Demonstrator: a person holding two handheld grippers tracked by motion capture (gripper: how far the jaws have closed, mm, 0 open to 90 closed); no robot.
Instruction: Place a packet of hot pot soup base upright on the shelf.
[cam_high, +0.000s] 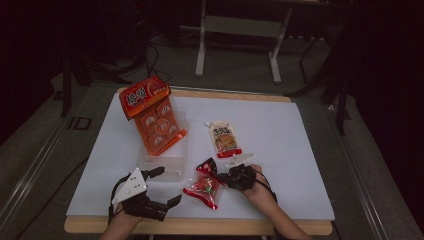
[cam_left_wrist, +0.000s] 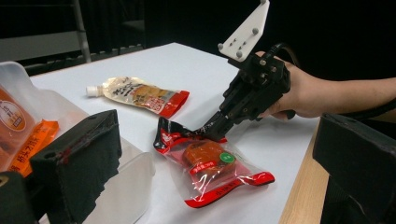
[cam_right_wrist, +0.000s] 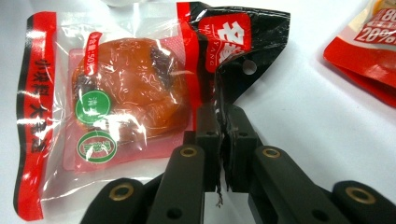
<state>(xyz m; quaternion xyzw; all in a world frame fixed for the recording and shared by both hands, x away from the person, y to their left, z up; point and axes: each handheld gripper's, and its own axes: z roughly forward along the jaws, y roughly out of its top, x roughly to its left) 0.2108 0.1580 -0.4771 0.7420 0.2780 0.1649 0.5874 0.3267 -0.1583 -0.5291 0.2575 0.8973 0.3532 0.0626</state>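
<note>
A clear packet with red edges and an orange snack inside (cam_high: 202, 186) (cam_left_wrist: 210, 163) (cam_right_wrist: 121, 107) lies on the white sheet near the table's front. My right gripper (cam_high: 216, 175) (cam_left_wrist: 212, 130) (cam_right_wrist: 223, 135) is shut on the packet's crumpled black top edge, with the film pinched between its pads. My left gripper (cam_high: 167, 186) stands open just left of the packet, nothing between its jaws. In the left gripper view the packet lies ahead between the two black jaws, apart from them.
A clear plastic tub (cam_high: 165, 165) (cam_left_wrist: 126, 186) beside the left gripper holds a tall orange multi-pack (cam_high: 156, 122) leaning upright. A spouted pouch (cam_high: 225, 137) (cam_left_wrist: 135, 93) lies flat behind the packet. The wooden table edge (cam_high: 200, 227) runs close under both hands.
</note>
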